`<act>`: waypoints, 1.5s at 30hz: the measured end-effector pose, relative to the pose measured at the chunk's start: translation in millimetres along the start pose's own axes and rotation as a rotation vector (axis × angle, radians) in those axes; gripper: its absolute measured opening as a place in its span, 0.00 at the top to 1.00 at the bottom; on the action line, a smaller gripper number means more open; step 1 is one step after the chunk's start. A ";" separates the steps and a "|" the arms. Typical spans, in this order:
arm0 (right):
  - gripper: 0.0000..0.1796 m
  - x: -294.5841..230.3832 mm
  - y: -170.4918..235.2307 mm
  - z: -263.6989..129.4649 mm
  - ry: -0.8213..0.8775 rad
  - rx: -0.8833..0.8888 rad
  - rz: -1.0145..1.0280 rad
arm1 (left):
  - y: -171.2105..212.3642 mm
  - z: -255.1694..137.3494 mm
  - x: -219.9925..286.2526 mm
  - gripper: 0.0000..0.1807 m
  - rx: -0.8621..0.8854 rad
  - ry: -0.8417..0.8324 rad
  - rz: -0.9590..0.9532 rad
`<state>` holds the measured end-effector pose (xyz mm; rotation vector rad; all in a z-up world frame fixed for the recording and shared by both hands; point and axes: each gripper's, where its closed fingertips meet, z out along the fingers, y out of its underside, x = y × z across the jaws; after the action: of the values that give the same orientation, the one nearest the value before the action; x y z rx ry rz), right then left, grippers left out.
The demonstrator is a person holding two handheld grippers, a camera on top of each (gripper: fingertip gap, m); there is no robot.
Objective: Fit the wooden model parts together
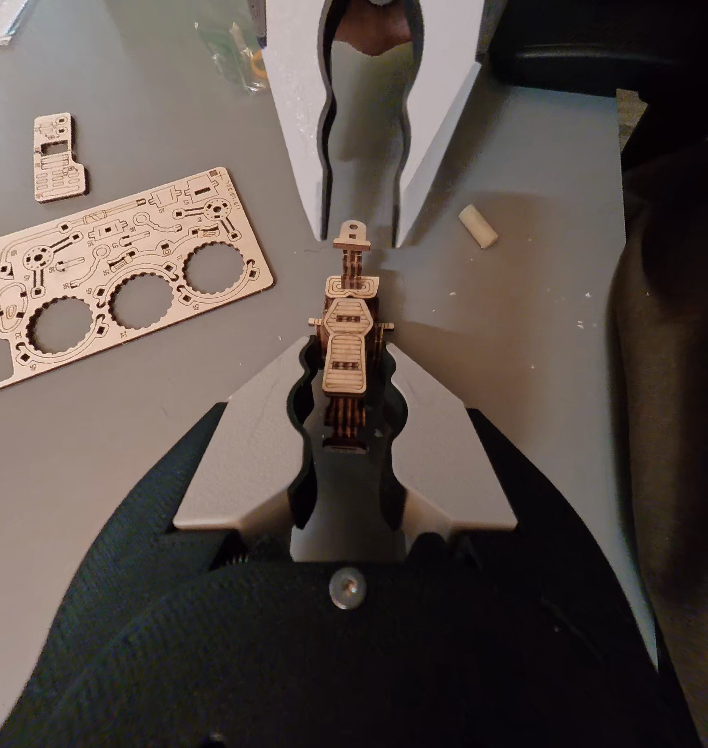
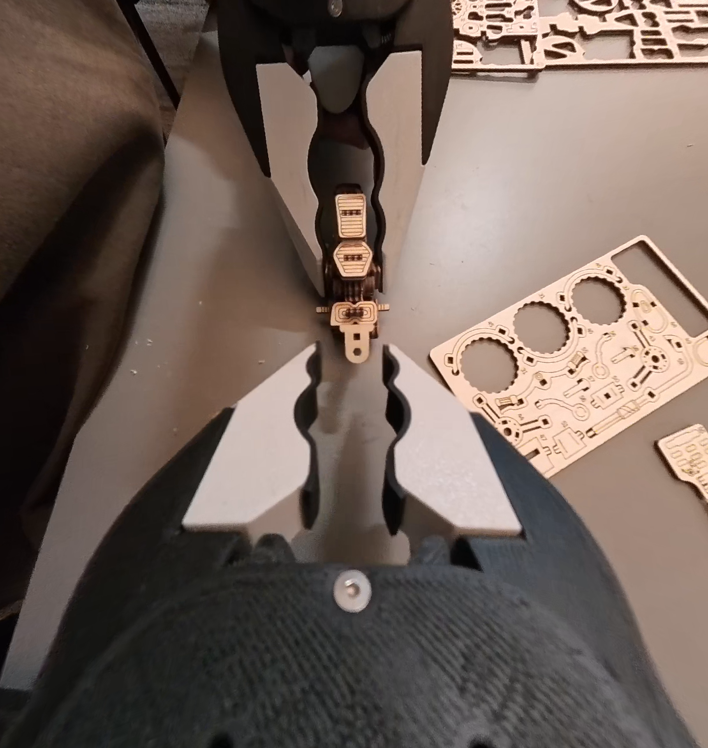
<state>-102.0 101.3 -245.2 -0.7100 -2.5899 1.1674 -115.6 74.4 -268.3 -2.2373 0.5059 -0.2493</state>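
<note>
My left gripper point(image 1: 350, 344) is shut on a small wooden model assembly point(image 1: 346, 336), a layered body with ridged plates on top and a tab with a hole at its far end. It holds the assembly just above the grey table. The same assembly shows in the right wrist view point(image 2: 352, 279), held by the left gripper point(image 2: 350, 291) from the far side. My right gripper point(image 2: 350, 348) is open and empty, its tips either side of the assembly's tab, not touching it. It also shows in the left wrist view point(image 1: 358, 243), facing the assembly.
A wooden parts sheet point(image 1: 113, 279) with three round holes lies on the table; it also shows in the right wrist view point(image 2: 587, 372). A small loose wooden plate point(image 1: 59, 158) lies beyond it. A white cylinder point(image 1: 478, 231) lies near the table edge point(image 1: 621, 283). Another parts sheet point(image 2: 587, 32) lies farther off. Left tips to right tips: about 5 cm.
</note>
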 end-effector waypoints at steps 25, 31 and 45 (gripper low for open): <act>1.00 7.3 -18.9 -10.0 0.329 0.288 0.319 | 0.2 0.0 -0.6 0.84 0.000 -0.006 0.000; 1.00 10.9 -27.2 -23.3 0.371 0.344 0.292 | 0.2 -0.1 -0.8 0.84 0.000 -0.001 -0.007; 1.00 4.6 -15.6 -3.9 0.318 0.252 0.284 | 0.2 -0.1 -0.8 0.84 0.000 -0.004 -0.004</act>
<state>-109.7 97.2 -230.9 -1.1270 -2.0856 1.3050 -116.4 74.5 -268.4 -2.2386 0.4993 -0.2466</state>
